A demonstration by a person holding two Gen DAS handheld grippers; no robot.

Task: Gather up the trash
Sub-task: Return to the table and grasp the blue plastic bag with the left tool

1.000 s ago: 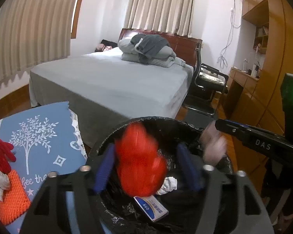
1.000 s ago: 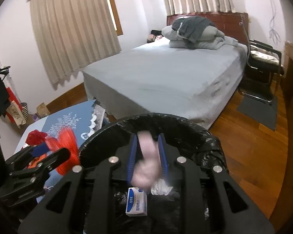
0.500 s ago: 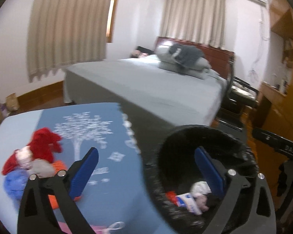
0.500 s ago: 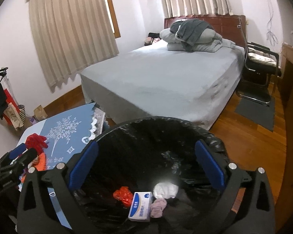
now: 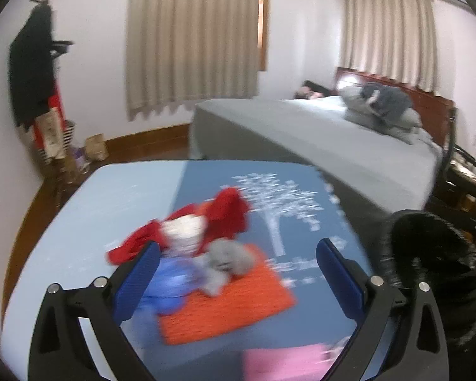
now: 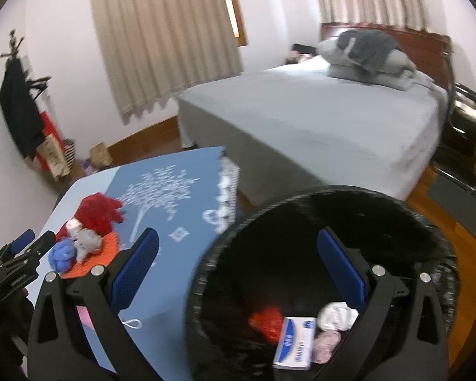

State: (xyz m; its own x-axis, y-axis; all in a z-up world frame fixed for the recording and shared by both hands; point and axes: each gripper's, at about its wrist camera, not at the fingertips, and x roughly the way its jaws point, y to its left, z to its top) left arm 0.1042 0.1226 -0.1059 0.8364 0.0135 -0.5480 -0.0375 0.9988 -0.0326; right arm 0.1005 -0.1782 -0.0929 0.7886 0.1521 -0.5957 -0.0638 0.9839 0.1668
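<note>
Blue-padded, my left claw [image 5: 238,273] hangs spread above crumpled rags [image 5: 203,247] on the worktop [image 5: 79,222]. My right claw [image 6: 238,266] gapes, empty, over the black-lined trash bin [image 6: 349,197].

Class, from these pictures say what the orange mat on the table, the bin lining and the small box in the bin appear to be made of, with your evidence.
Orange mat: probably knitted or woven yarn, matte; a ribbed, bumpy texture shows, though blurred.
Bin lining: likely thin black plastic film; it wrinkles over the rim with a faint sheen.
Small box: apparently printed card, smooth; flat faces, crisp edges, blue print on white.
</note>
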